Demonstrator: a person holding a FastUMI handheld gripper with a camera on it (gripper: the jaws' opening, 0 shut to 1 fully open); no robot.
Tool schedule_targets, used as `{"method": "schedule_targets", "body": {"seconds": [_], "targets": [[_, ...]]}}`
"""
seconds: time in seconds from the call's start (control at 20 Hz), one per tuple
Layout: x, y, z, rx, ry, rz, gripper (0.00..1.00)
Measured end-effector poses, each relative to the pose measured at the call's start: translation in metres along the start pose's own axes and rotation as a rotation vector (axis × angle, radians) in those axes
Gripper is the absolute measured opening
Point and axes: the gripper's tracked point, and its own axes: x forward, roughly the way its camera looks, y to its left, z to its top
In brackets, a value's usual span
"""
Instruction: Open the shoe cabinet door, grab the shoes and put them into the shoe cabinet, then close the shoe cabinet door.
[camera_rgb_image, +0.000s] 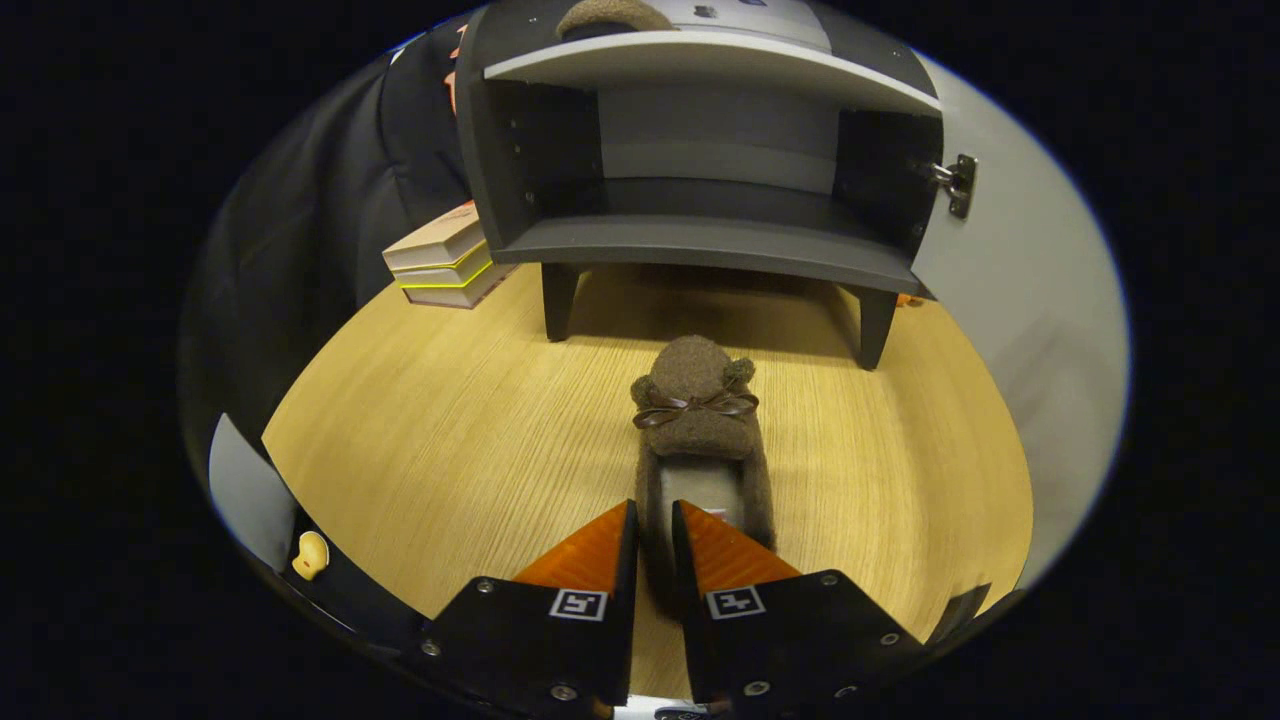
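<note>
At the time of inspection the gripper (655, 515) was closed upon the heel wall of a brown fleece slipper (700, 440), one finger set outside the wall and the other inside the shoe's opening, both pressing on it. The slipper pointed away from the fingers toward the shoe cabinet (700, 150), its toe bearing a dark ribbon bow (695, 407) and two small pom-poms. Whether its sole rested on the wooden table (450, 430) or hung just above it could not be determined. The cabinet stood beyond the slipper, at the far side of the table, on short dark legs; its door (1030, 300) was swung open to the right, with a metal hinge (955, 183) showing at the cabinet's right edge. The lower compartment was open toward the gripper. A second brown fleece shape (612, 15), apparently the other slipper, lay on the shelf above. A stack of books (445, 262) sat on the table just left of the cabinet.
</note>
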Motion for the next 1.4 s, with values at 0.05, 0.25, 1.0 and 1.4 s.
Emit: {"method": "schedule_targets", "body": {"seconds": [0.05, 0.25, 1.0, 1.4], "targets": [[0.008, 0.002, -0.001, 0.012, 0.013, 0.014, 0.22], [0.034, 0.001, 0.007, 0.032, 0.007, 0.026, 0.22], [-0.005, 0.002, 0.018, 0.209, -0.074, 0.029, 0.06], [-0.086, 0.011, 0.045, 0.206, -0.164, 0.003, 0.06]]}}
